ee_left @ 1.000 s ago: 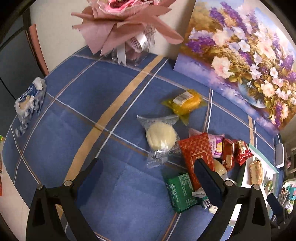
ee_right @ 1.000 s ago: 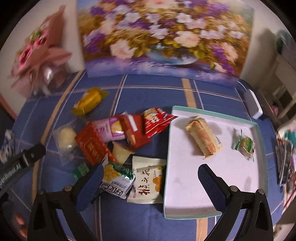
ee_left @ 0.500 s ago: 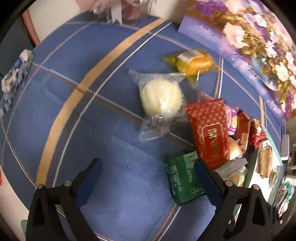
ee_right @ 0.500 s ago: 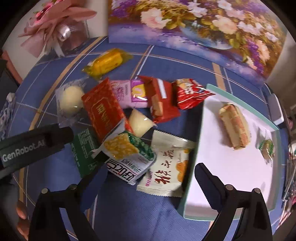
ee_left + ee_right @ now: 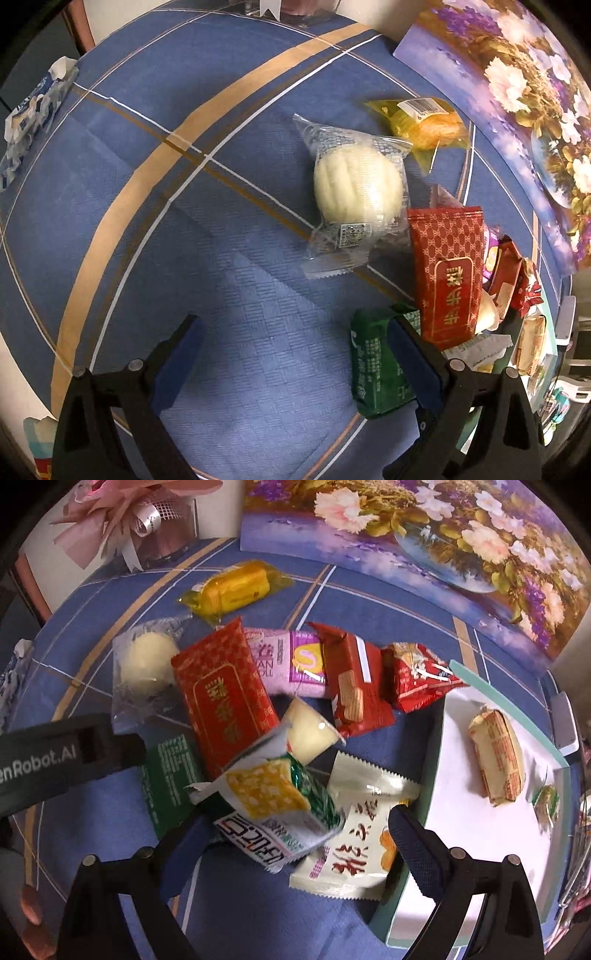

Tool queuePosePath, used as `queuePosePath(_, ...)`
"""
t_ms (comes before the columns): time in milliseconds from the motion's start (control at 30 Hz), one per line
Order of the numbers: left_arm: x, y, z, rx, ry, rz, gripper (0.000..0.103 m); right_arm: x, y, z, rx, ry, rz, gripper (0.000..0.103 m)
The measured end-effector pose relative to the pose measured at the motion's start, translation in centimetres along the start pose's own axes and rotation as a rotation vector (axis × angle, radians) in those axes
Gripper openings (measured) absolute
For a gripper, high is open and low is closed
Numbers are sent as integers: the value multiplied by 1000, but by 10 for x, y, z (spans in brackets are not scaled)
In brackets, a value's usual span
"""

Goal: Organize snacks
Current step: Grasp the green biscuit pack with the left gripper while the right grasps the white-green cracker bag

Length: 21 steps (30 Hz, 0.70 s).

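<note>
Snack pile (image 5: 280, 716) heaped mid-desk, just left of white tray (image 5: 461, 834); bun packet (image 5: 356, 184) at pile's far-left edge. Left hand-held gripper (image 5: 295, 365) wide open, right finger over green packet (image 5: 373, 373). Right hand-held gripper (image 5: 291, 845) open, straddling corn-print packet (image 5: 273, 805).

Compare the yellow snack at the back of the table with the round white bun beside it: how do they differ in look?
The yellow snack is oblong and sits in a yellow-tinted wrapper; the white bun is round and sits in a clear wrapper. The yellow snack lies apart from the pile, while the red packet overlaps the white bun's wrapper. Both lie flat on the blue tablecloth, outside the tray.
</note>
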<state>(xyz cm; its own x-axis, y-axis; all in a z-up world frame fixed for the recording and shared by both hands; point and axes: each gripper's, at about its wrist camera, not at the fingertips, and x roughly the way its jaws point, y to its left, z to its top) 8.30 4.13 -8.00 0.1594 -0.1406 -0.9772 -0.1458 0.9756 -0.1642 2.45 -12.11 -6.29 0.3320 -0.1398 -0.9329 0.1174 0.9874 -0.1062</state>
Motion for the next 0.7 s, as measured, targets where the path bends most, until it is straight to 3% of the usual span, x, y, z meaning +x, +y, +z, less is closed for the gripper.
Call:
queuePosePath(133, -1, 0, -1, 6, 1, -7, 99, -1, -4, 4, 11, -18, 2, 95)
queuePosePath(400, 0, -15, -1, 14, 12, -39, 99, 9, -15, 6, 73, 10, 66, 63)
queuePosePath(700, 11, -37, -2, 62, 35, -67, 99, 8, -35, 2, 140, 4, 75, 53)
